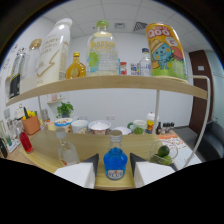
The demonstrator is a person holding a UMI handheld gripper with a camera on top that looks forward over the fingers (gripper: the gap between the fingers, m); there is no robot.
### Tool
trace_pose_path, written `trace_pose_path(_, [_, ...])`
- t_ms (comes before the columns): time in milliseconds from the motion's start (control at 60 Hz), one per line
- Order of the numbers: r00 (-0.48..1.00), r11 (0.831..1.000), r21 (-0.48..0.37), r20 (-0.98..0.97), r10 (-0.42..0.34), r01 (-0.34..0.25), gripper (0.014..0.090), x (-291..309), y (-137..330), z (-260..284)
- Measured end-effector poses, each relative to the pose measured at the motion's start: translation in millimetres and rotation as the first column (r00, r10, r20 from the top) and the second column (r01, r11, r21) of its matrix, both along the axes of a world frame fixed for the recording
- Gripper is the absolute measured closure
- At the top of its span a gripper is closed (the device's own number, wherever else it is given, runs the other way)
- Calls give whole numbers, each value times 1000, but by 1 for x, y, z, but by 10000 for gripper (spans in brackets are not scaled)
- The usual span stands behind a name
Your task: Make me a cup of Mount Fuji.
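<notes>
The blue bottle (115,163) stands upright on the wooden counter (90,142) between the two fingers of the gripper (114,169), a narrow gap showing on each side, so the fingers are apart and not pressing it. The gripper points level, straight at the counter. A clear bottle (66,149) stands to the left, a glass bowl of limes (162,152) to the right, small bowls (99,126) behind. The shelf (105,84) above carries a white bottle (54,50), a small orange bottle (76,67), a pale green-capped bottle (102,50) and a yellow carton (166,50), under an office ceiling
</notes>
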State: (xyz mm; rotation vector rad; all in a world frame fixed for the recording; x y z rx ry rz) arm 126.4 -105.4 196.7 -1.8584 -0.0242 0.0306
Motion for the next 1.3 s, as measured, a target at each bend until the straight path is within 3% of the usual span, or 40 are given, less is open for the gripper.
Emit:
trace_pose_path(100, [1000,1000,-19,9,7,-7,667,1,6,-9])
trace_pose_path(383, [1000,1000,-2,-5,10,-10,682,4,-2,-2])
trace_pose_path(583, [1000,999,37,-21,-8,8,681,5,-47,21])
trace_pose_path(800, [997,995,-82,-45,-55,51,682,0,-107,-42])
trace_pose_path(917, [997,988,-144,68,-47,56,682,-3,-120,-79])
trace_pose_path(1050, [945,988,-148,328,3,48,684,3,-120,-87])
trace_pose_path(1183, [811,989,-148,581,67,25,684,9,-115,-82])
trace_pose_path(1300, [607,988,-155,783,135,-20,684,6,-111,-74])
